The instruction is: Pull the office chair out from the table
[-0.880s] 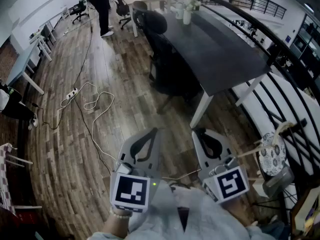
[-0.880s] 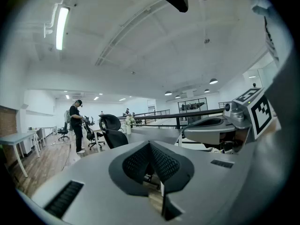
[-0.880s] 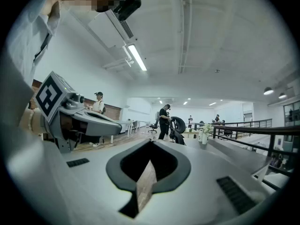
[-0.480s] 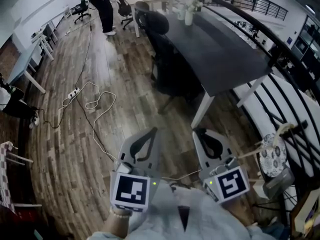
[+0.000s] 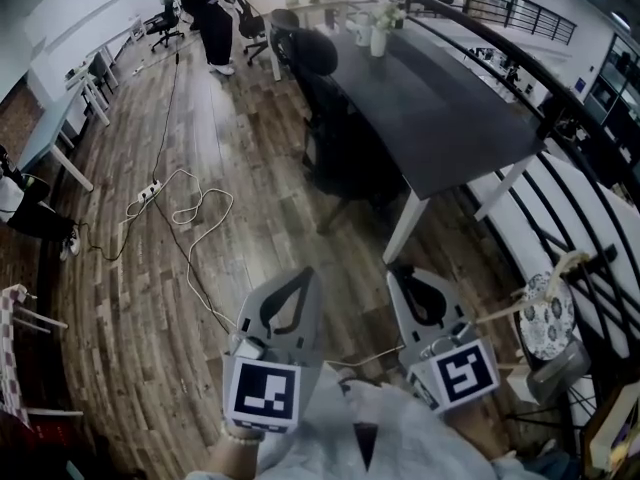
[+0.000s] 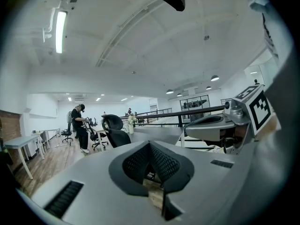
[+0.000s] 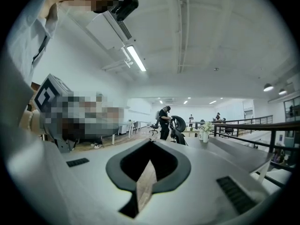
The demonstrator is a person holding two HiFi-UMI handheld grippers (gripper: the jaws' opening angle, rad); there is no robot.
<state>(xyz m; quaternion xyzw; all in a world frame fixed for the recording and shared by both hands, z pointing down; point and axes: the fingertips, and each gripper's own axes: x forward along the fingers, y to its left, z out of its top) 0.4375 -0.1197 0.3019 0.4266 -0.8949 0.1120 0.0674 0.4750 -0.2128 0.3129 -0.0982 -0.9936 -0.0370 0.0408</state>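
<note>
A black office chair (image 5: 335, 133) is tucked against the near long side of a dark table (image 5: 440, 108), well ahead of me; its back also shows in the left gripper view as the chair (image 6: 117, 135). My left gripper (image 5: 298, 272) hangs low in the head view, shut and empty, some way short of the chair. To its right my right gripper (image 5: 403, 268) is also shut with nothing in it, near the table's white front leg (image 5: 408, 223). Both grippers point roughly level towards the chair.
A white cable and power strip (image 5: 180, 208) trail over the wooden floor at left. A person (image 5: 205, 13) stands by other chairs at the far end. A black railing (image 5: 560, 98) runs along the right, with a stool (image 5: 545, 313) by it. White desks (image 5: 55, 133) line the left.
The whole scene has slid slightly down and nearer in the head view; both grippers sit a little lower in the frame. Their jaws stay shut.
</note>
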